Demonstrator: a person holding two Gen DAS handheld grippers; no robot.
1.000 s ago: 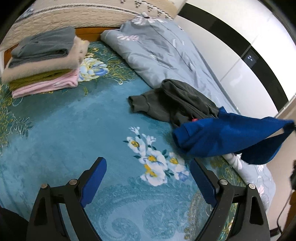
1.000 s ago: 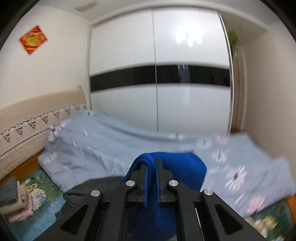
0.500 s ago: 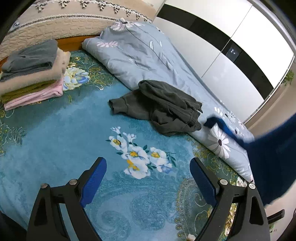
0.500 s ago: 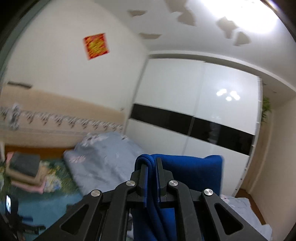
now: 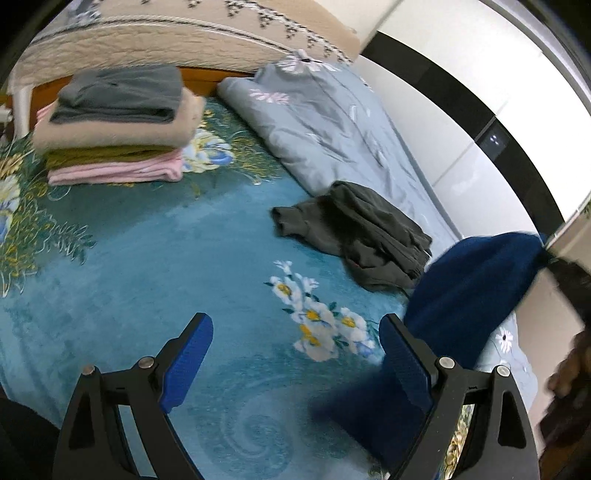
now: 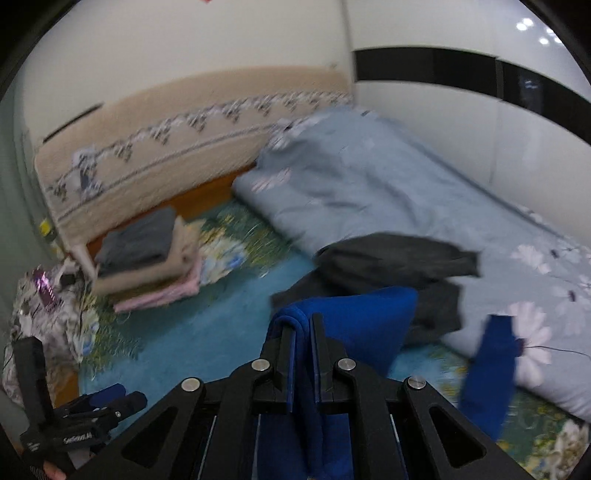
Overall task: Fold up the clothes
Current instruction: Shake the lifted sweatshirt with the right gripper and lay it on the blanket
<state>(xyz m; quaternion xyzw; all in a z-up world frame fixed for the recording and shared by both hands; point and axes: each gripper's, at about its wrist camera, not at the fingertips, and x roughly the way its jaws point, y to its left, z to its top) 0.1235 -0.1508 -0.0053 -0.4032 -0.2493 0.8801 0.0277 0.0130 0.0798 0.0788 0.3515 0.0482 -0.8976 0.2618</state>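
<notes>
My right gripper (image 6: 300,325) is shut on a blue garment (image 6: 354,317), pinching a fold of its edge; a sleeve (image 6: 487,373) hangs at the right. In the left wrist view the blue garment (image 5: 472,295) hangs in the air at the right, its lower end reaching the bed behind my right finger. My left gripper (image 5: 295,350) is open and empty above the teal floral bedspread (image 5: 147,258). A crumpled dark grey garment (image 5: 365,236) lies on the bed further back; it also shows in the right wrist view (image 6: 399,266).
A stack of folded clothes (image 5: 114,122), grey, beige, olive and pink, sits at the back left near the headboard (image 5: 184,33). A rolled grey-blue floral quilt (image 5: 325,110) lies along the bed's far side by the white wardrobe (image 6: 461,122). My left gripper shows low left in the right wrist view (image 6: 88,410).
The right gripper has swung down from facing the wall and ceiling to facing the bed, carrying the blue garment. In the left view the garment has dropped closer, beside my right finger.
</notes>
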